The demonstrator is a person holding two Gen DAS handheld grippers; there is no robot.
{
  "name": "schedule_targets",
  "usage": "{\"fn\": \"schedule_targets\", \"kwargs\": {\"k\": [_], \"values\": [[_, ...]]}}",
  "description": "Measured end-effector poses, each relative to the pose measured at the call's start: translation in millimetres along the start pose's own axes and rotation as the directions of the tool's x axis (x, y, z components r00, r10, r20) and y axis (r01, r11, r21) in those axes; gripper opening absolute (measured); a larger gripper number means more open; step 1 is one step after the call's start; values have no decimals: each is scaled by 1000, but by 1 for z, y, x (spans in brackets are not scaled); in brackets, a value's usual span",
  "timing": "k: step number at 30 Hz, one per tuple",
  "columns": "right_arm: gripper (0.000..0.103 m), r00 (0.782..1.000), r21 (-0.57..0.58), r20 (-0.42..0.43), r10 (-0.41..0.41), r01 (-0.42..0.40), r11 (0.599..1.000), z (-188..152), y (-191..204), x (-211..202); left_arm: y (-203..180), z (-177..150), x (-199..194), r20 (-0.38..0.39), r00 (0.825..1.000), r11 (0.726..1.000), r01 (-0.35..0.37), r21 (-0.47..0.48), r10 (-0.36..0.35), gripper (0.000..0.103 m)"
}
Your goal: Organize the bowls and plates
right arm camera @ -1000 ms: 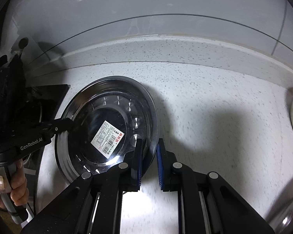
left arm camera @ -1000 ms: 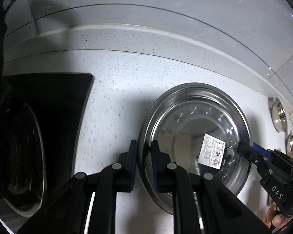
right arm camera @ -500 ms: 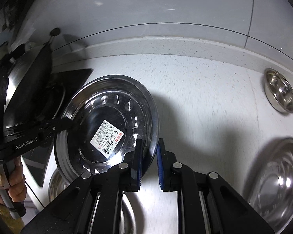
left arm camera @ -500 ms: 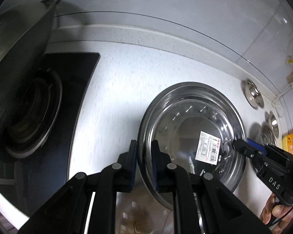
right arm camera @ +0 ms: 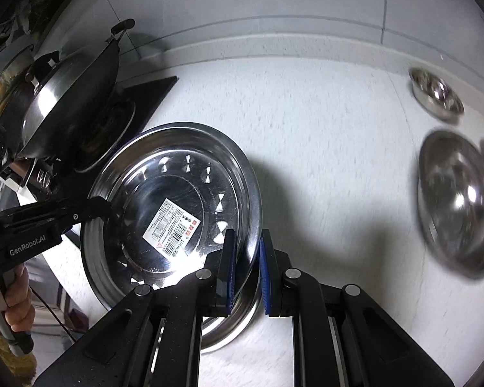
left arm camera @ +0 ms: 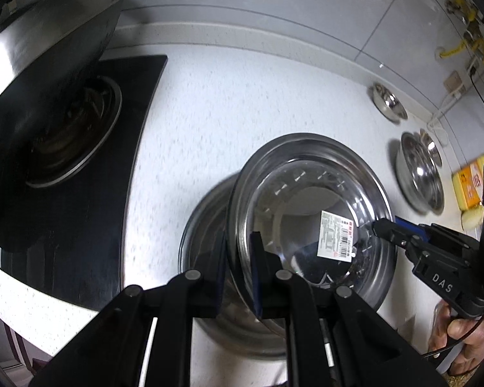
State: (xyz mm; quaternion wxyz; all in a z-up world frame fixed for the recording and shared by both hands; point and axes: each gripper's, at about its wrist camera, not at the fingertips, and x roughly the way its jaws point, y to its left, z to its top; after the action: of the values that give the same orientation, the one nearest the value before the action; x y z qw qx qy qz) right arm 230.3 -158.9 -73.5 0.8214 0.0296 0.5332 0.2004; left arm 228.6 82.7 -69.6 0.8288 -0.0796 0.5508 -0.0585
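A shiny steel plate [left arm camera: 306,193] [right arm camera: 177,193] with a barcode sticker hangs tilted above the speckled white counter, held from both sides. My left gripper [left arm camera: 238,267] is shut on its left rim; its tips show in the right wrist view [right arm camera: 96,206]. At the opposite rim my right gripper [right arm camera: 247,267] is shut too, seen in the left wrist view [left arm camera: 384,229]. Just under the plate sits a larger steel basin [left arm camera: 203,248] [right arm camera: 229,329], mostly hidden by it.
A black stove [left arm camera: 90,174] with a lidded wok [left arm camera: 48,48] [right arm camera: 71,96] lies to the left. Steel bowls stand at the right: a small one [left arm camera: 388,103] [right arm camera: 435,96] and a bigger one [left arm camera: 419,174] [right arm camera: 458,200]. Yellow packaging [left arm camera: 468,183] sits far right.
Both grippers have carried the plate back from the wall and slightly up. The wok, stove and right-hand bowls have come into view, and a steel basin now shows beneath the plate.
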Motion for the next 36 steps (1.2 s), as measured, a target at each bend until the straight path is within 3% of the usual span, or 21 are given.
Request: {"fn": "schedule_targets", "kwargs": {"k": [6,13,26,36], "values": [[13,1000,39,-19,-11,12,999,-29,5,3,9,-18,7,-35,999,1000,12,25,-11,12],[12,999,63,-35,-39,41,997,-39,5,8,9,-29,23,-70,997,998,19,52,-16,12],[12,997,87,-52,-60,64,994,-39,6,24,14,-27,42,-101,995,997,12,71,-5,12],[13,997,80,-16,-78,79,994,-31,9,21,24,-21,36,-66,998,998,20,65,-15,14]]}}
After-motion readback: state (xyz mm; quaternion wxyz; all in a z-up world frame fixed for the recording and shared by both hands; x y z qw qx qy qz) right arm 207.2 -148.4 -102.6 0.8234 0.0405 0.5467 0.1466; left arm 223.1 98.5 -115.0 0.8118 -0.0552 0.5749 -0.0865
